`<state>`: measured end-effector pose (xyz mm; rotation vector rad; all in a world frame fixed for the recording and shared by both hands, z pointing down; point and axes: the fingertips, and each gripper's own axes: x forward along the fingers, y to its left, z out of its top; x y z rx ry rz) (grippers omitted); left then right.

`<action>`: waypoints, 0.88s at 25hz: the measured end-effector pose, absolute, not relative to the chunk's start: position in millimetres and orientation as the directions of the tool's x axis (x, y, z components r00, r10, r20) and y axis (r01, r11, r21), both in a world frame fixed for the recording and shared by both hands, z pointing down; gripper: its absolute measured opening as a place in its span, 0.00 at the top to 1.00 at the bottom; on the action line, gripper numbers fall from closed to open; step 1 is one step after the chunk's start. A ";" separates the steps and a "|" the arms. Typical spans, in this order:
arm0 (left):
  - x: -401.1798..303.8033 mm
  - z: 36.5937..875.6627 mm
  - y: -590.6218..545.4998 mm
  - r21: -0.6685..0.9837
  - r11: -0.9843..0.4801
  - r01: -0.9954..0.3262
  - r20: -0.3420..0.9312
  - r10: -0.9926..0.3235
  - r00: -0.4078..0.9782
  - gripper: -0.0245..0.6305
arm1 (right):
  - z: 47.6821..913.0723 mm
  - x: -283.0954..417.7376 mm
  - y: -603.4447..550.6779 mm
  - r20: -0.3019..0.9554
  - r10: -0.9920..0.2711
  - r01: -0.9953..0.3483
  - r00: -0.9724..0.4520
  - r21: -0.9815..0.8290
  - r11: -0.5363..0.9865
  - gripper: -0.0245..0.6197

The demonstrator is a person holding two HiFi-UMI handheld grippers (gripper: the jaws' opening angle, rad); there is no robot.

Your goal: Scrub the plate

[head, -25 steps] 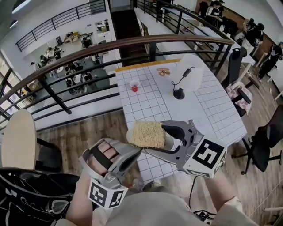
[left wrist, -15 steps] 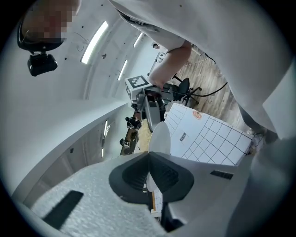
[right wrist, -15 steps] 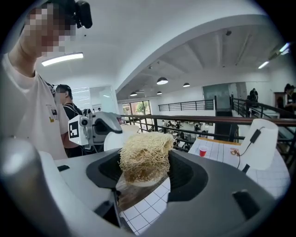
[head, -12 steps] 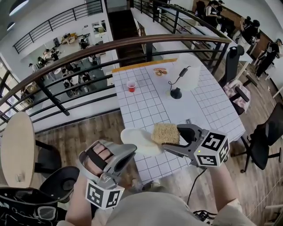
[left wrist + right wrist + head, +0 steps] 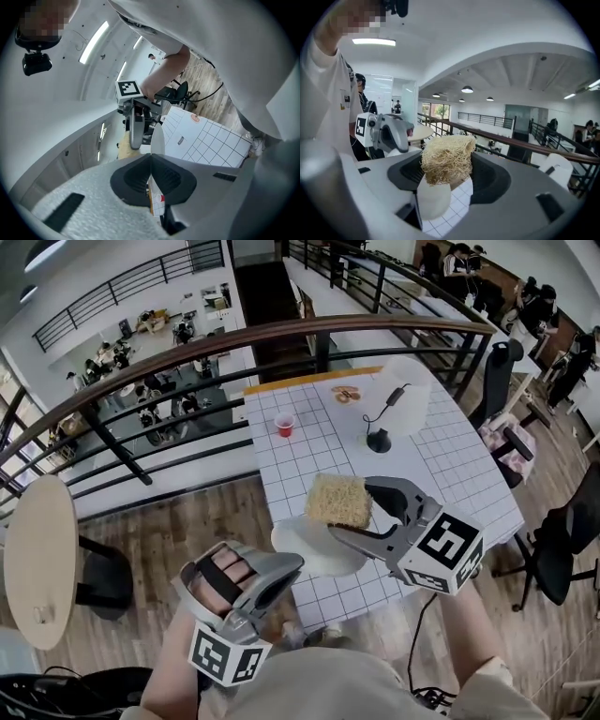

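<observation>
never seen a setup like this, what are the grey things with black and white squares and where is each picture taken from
No robot: a person holds a grey two-jaw tool in each hand; the patterned cubes are part of them. The head view looks down from the person's head; the other two views ride on each tool, looking along its jaws. The left gripper is shut on the rim of a white plate, held in the air by the near edge of a gridded table. The right gripper is shut on a straw-coloured scrubber at the plate's far edge. On the table stand a red cup and a black stand with a cable.
</observation>
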<state>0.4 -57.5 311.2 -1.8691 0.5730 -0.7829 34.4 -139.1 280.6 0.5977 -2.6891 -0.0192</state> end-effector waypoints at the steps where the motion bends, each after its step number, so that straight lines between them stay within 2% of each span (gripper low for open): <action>1: 2.3 311.4 -58.0 -0.916 -0.399 -0.045 0.264 -0.683 0.681 0.94 | 273.0 20.1 -134.6 0.342 -0.383 -0.372 -0.858 0.099 0.923 0.54; 4: 8.0 311.0 -57.4 -0.922 -0.384 -0.036 0.256 -0.679 0.689 0.94 | 271.0 -12.3 -125.3 0.337 -0.286 -0.281 -0.897 0.064 0.958 0.54; 7: 10.4 308.1 -56.1 -0.934 -0.358 -0.024 0.243 -0.680 0.692 0.94 | 286.3 -22.1 -123.9 0.392 -0.220 -0.236 -0.893 0.009 0.972 0.54; 18: -4.0 314.0 -66.2 -0.930 -0.365 -0.033 0.249 -0.695 0.675 0.94 | 339.5 11.7 -142.5 0.520 -0.104 -0.244 -0.848 -0.208 0.947 0.54; 22: -10.3 314.5 -72.7 -0.926 -0.375 -0.049 0.249 -0.703 0.666 0.94 | 360.7 37.6 -152.4 0.584 -0.128 -0.300 -0.802 -0.207 0.931 0.54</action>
